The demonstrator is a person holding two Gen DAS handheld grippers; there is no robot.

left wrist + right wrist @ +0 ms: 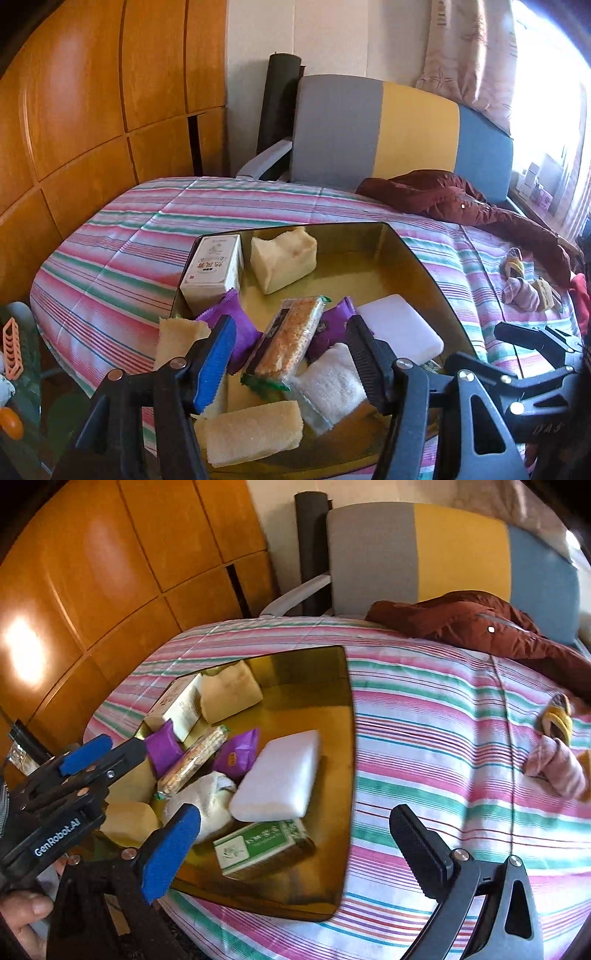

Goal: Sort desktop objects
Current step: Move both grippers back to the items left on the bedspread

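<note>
left wrist view: the left gripper (291, 354) hangs over a gold tray (402, 240) on a striped bed cover (129, 236). its two fingers are apart and hold nothing. just past them lies a cracker pack (291, 332) on purple packets (236, 325). a white box (214, 269) and a yellow sponge (284, 258) sit at the far end of the tray. a white block (402, 328) lies on the right side.

right wrist view: the right gripper (295, 853) is wide open and empty, above the near edge of the tray (314, 672). a green and white box (258, 845) lies in the tray between its fingers, not touched. a rolled white cloth (207, 801) lies beside the white block (280, 775). a red jacket (480, 627) and socks (557, 764) lie on the bed, well apart from the tray.
</note>
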